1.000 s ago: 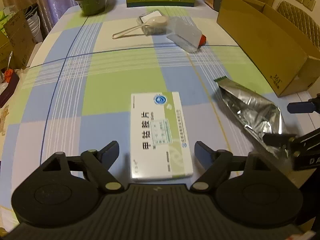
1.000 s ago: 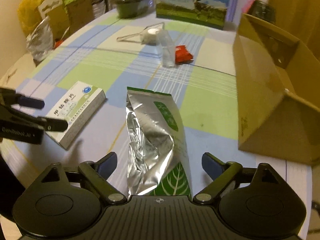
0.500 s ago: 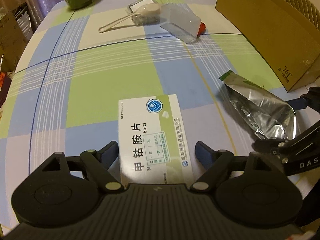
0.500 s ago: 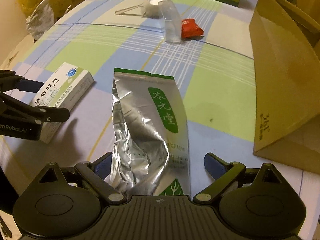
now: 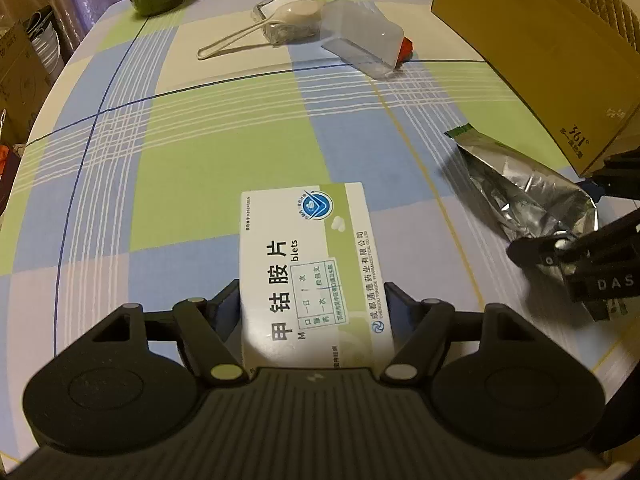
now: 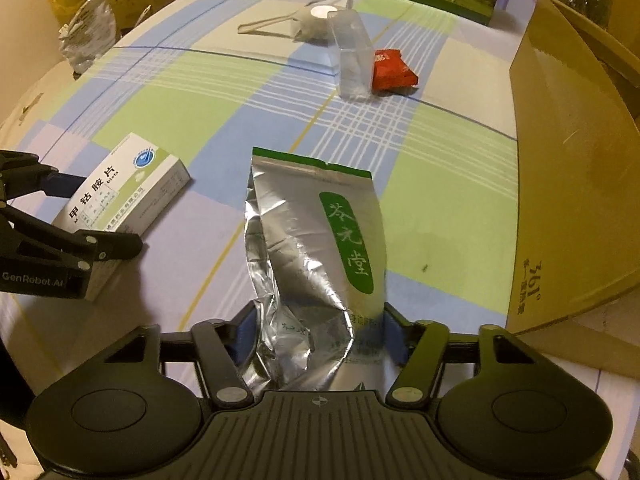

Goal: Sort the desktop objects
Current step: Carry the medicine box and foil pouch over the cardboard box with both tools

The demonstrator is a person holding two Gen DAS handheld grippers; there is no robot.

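The left hand-held gripper [image 5: 312, 308] is clamped on the near end of the white medicine box [image 5: 308, 256], which lies on the checked bench [image 5: 224, 160]. The right hand-held gripper [image 6: 318, 332] pinches the silver tea pouch [image 6: 316, 240] – just beside the cardboard box [image 6: 572, 184].

"361°" on cardboard box [image 6: 568, 184] (claw [image 6: 86, 254]: "GenRobot.AI")
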